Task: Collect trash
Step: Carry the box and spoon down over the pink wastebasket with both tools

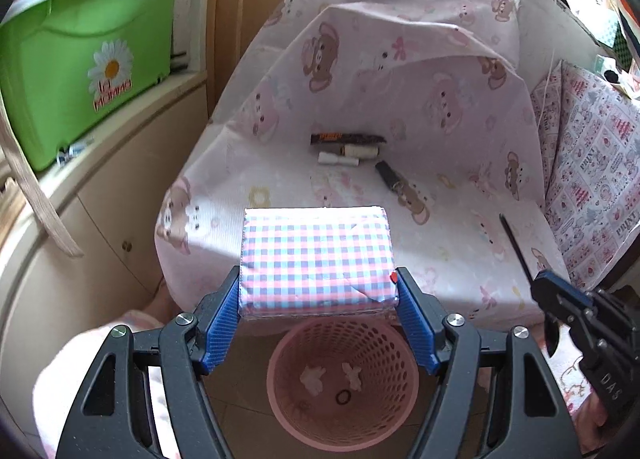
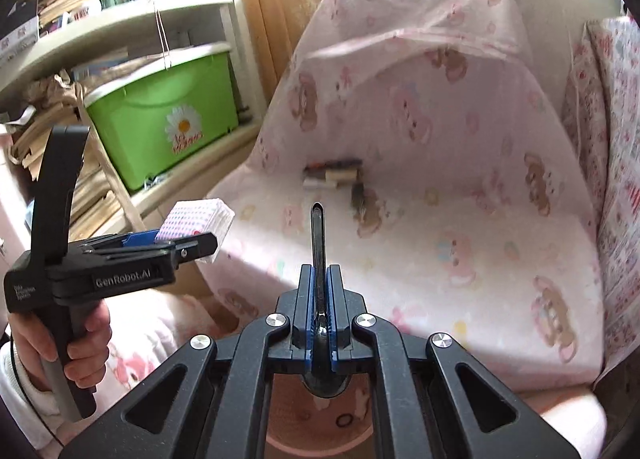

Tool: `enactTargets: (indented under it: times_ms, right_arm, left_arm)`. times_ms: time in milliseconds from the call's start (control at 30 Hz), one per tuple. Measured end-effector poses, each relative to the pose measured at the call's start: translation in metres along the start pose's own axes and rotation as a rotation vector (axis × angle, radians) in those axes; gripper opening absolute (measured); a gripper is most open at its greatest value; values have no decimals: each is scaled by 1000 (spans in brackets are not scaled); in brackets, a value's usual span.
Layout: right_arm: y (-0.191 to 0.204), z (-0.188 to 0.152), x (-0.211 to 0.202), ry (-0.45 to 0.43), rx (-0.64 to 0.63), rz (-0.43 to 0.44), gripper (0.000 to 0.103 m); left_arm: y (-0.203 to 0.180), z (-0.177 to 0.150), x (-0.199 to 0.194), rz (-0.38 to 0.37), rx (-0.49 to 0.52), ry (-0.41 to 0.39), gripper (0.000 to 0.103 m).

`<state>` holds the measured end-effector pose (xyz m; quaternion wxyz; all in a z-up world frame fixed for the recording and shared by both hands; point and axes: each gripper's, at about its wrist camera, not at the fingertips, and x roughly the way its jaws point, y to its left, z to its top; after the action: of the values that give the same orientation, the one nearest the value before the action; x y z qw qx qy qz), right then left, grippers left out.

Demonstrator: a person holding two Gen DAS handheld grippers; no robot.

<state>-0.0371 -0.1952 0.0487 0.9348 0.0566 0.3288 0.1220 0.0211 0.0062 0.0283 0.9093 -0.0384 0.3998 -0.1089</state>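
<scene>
My left gripper is shut on a pink-and-blue checked packet, its blue pads pressing both sides. It hangs over a pink perforated basket holding white crumpled scraps. My right gripper is shut on a black spoon-like utensil with its thin handle pointing forward. The right wrist view shows the left gripper and its packet at the left, held by a hand. Far back on the seat lie a brown wrapper, a thread spool, a small white roll and a black clip-like piece.
A chair draped in pink bear-print cloth fills the middle. A printed cushion leans at its right. A green storage bin sits on a cream shelf unit at the left. The right gripper enters at the right edge.
</scene>
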Motion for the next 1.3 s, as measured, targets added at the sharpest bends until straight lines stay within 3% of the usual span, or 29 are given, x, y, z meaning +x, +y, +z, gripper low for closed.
enactTargets:
  times_ms: [133, 400, 767, 933, 1167, 1300]
  right_arm:
    - [2, -9, 13, 41, -11, -2, 6]
    - [0, -28, 38, 162, 10, 78, 6]
    - [8, -51, 80, 327, -7, 89, 6]
    - [9, -62, 99, 395, -27, 16, 6]
    - [4, -74, 112, 454, -13, -54, 6]
    - [1, -86, 126, 507, -13, -88, 6]
  left_arm:
    - [4, -11, 13, -3, 2, 47, 71]
    - [22, -25, 28, -21, -78, 108, 71]
    - [34, -54, 74, -112, -144, 348, 71]
    - [20, -59, 94, -27, -79, 451, 71]
    - [7, -50, 114, 16, -2, 537, 71]
    - [12, -59, 139, 24, -27, 605, 71]
